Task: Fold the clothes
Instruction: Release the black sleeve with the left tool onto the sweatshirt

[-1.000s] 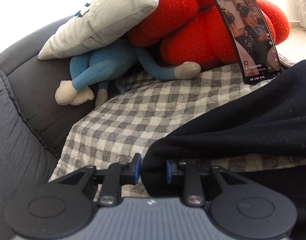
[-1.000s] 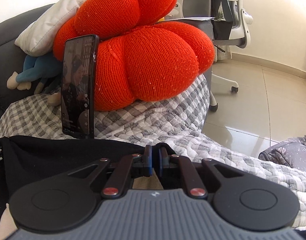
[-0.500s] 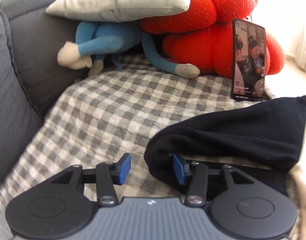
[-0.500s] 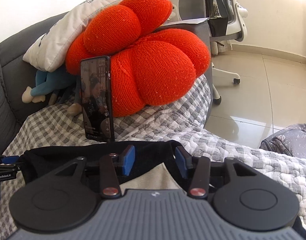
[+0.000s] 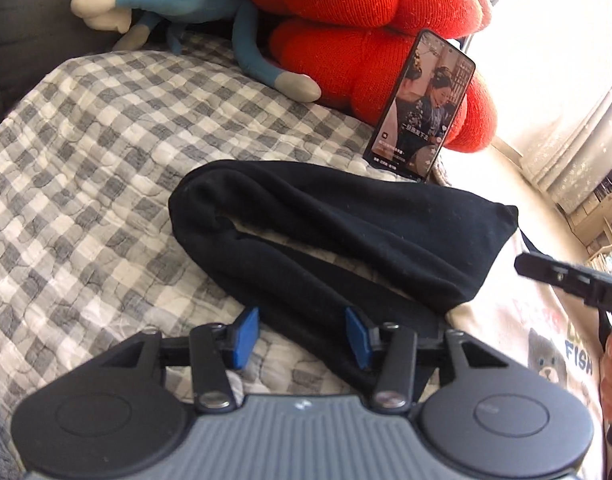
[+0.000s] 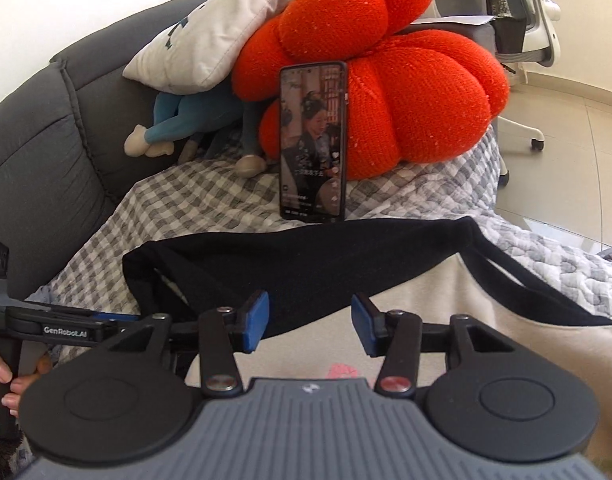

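A cream shirt with black sleeves and a bear print [image 5: 546, 344] lies on the checked quilt [image 5: 106, 152]. Its black sleeve part [image 5: 346, 224] is folded over the body. In the right wrist view the same black fold [image 6: 306, 256] crosses the cream body [image 6: 446, 320]. My left gripper [image 5: 302, 332] stands open just above the near black edge, nothing between its blue pads. My right gripper [image 6: 310, 322] is open too, raised over the fold and the cream cloth. The right gripper [image 5: 566, 280] shows at the far right in the left wrist view, a hand on it.
A phone [image 6: 312, 144] with a lit screen leans upright against a big red knitted cushion [image 6: 406, 80] just behind the shirt. A blue plush toy [image 5: 178, 0] and a pale pillow [image 6: 210, 36] lie at the grey sofa back [image 6: 46, 140]. An office chair [image 6: 526, 20] stands on the tiled floor.
Both grippers were shut on the black cloth a second ago; they have opened, let it go and lifted back. The black fold now rests on the shirt.
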Available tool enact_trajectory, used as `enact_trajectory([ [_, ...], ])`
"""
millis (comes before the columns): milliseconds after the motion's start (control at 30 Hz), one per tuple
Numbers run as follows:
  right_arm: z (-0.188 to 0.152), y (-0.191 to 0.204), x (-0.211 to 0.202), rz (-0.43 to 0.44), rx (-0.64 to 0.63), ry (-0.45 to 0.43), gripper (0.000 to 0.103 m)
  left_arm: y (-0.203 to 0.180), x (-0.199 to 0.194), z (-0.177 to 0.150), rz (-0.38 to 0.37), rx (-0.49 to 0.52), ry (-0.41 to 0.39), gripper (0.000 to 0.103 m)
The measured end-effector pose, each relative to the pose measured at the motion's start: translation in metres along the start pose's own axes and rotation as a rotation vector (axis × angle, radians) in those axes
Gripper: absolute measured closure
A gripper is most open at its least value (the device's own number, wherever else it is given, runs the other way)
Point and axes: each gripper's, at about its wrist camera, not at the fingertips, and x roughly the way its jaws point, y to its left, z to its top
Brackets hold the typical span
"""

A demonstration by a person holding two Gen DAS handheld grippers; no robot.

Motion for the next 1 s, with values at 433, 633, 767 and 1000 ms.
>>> enact_trajectory([
  [433, -0.018, 0.005, 0.015, 0.066, 0.032, 0.010, 0.053, -0.016, -0.026, 0.018, 0.405, 0.288, -0.201, 0.094],
  [633, -0.017, 0.007, 0.010, 0.089, 0.037, 0.005, 0.053, 0.006, -0.040, 0.038, 0.630, 0.364, -0.291, 0.098],
  [767, -0.017, 0.012, 0.012, 0.099, 0.031, 0.021, 0.053, 0.026, -0.046, 0.048, 0.574, 0.293, -0.247, 0.098],
  [1000, -0.013, 0.025, 0.014, 0.115, -0.003, 0.053, 0.053, 0.062, -0.055, 0.064, 0.475, 0.169, -0.171, 0.095],
])
